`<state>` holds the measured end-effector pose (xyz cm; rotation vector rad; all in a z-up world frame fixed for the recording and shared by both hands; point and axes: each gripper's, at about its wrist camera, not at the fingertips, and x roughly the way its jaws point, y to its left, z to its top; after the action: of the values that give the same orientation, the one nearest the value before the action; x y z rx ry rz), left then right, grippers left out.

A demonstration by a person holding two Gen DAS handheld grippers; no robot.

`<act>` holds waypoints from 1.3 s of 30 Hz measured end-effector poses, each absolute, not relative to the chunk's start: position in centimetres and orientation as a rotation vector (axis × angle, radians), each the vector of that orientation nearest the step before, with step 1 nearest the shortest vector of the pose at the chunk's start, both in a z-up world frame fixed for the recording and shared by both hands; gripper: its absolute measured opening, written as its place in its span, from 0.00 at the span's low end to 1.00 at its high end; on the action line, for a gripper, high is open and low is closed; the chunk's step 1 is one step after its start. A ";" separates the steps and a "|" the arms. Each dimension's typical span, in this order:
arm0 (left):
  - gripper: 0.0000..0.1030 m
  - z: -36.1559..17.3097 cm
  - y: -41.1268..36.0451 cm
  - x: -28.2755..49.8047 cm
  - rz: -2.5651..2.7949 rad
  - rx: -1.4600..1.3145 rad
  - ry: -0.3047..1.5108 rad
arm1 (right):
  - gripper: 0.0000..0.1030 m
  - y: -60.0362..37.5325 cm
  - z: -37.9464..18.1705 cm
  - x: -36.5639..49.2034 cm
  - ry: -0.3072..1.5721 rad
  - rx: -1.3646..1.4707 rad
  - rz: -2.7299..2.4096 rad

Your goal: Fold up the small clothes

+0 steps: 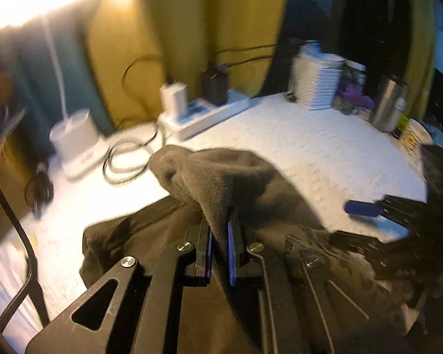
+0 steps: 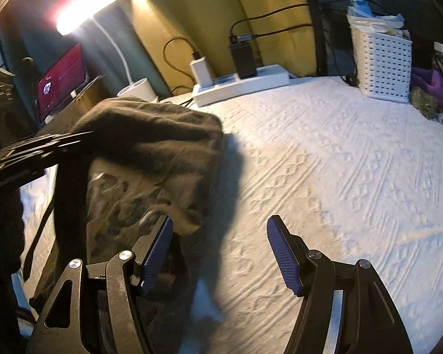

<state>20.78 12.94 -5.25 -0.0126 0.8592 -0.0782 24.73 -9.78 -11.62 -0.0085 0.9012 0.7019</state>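
Observation:
A dark brown-grey garment (image 1: pixel 221 177) lies bunched on the white textured table cover (image 1: pixel 310 147). My left gripper (image 1: pixel 220 221) is shut on a fold of it, and the cloth rises in a peak from between the blue pads. In the right wrist view the same garment (image 2: pixel 150 147) hangs draped at the left, with the left gripper (image 2: pixel 44 144) reaching into it from the left edge. My right gripper (image 2: pixel 220 230) stands open just right of the garment, nothing between its fingers; its left pad (image 2: pixel 158 250) is close to the cloth's edge. Its blue fingertip (image 1: pixel 360 208) shows in the left wrist view.
A white power strip (image 2: pixel 242 84) with chargers and cables lies along the back edge. A white perforated basket (image 2: pixel 381 65) stands at the back right beside a metal tumbler (image 1: pixel 388 103). A lit lamp's base (image 1: pixel 76 138) and coiled cable (image 1: pixel 127 162) sit at the left. White cover (image 2: pixel 325 162) stretches right.

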 end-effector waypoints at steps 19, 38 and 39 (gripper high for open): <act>0.48 -6.6 13.2 10.8 -0.161 -0.164 0.902 | 0.66 -9.5 -10.4 20.6 0.884 -0.065 0.695; 0.00 -6.7 11.1 4.0 -0.164 -0.162 0.880 | 0.66 -9.7 -8.8 15.6 0.852 -0.113 0.703; 0.00 -6.2 11.3 3.4 -0.161 -0.168 0.871 | 0.66 -9.7 -8.8 15.4 0.852 -0.113 0.703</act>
<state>3.41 11.25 -6.21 -0.1677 0.8706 -0.1615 15.41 -9.70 -8.83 -0.1132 0.8518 0.7031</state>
